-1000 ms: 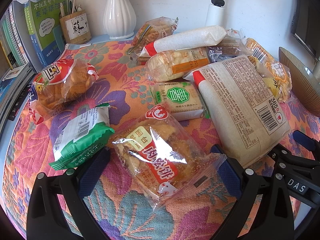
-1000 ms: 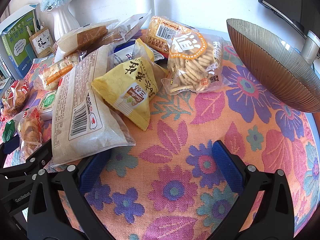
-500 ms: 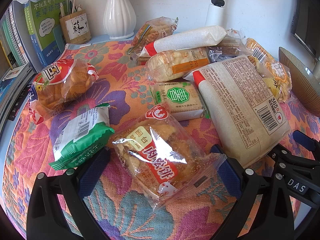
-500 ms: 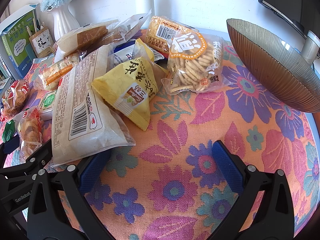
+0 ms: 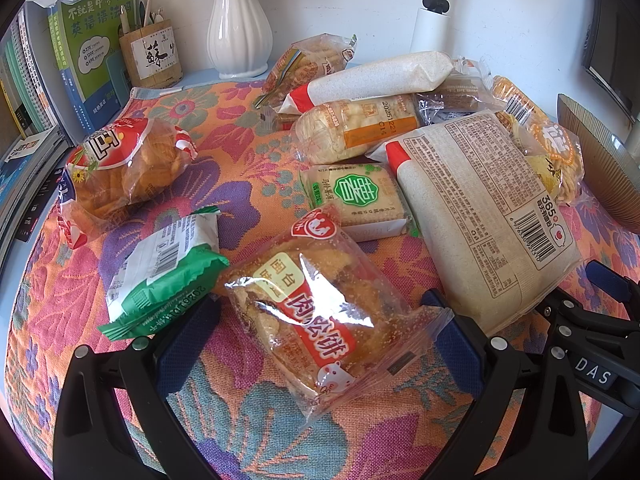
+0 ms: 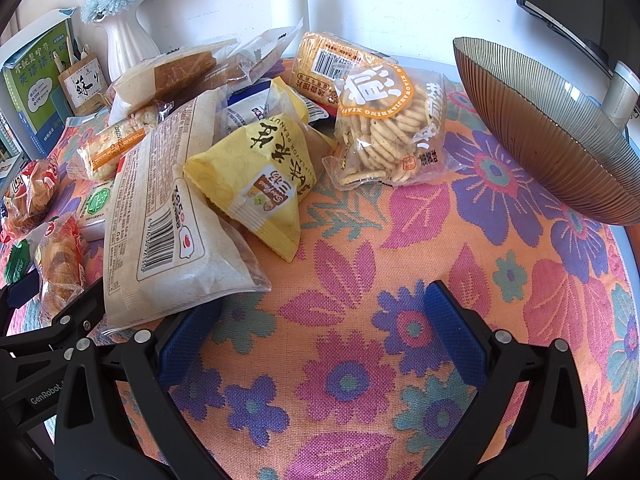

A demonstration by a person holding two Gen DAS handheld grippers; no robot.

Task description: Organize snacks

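the floral woven tablecloth in orange, pink and purple (image 6: 360, 280) spreads under both sets of jaws. far ahead and to the right of the right jaws a large ribbed brown glass bowl (image 6: 560, 140) stands tilted on the cloth. a long clear bag of pale crumb-coated bread with a barcode label (image 6: 160, 232) lies just ahead of the right gripper's left finger, its near corner over that finger's tip. ahead of the right jaws, well apart from them, a clear bag of small round crackers (image 6: 392, 132) rests beside a yellow triangular peanut packet (image 6: 260, 184), which leans on the bread bag. the right gripper (image 6: 320, 328) is spread wide over bare cloth, holding nothing.

the left gripper (image 5: 316, 336) is also wide apart, and a clear red-labelled packet of browned pastry (image 5: 312, 304) lies between its blue pads without being pinched. just ahead of the left finger sits a green and white wrapped snack (image 5: 160, 272). ahead of the pastry lies a small pale biscuit pack with a green round logo (image 5: 356, 196).
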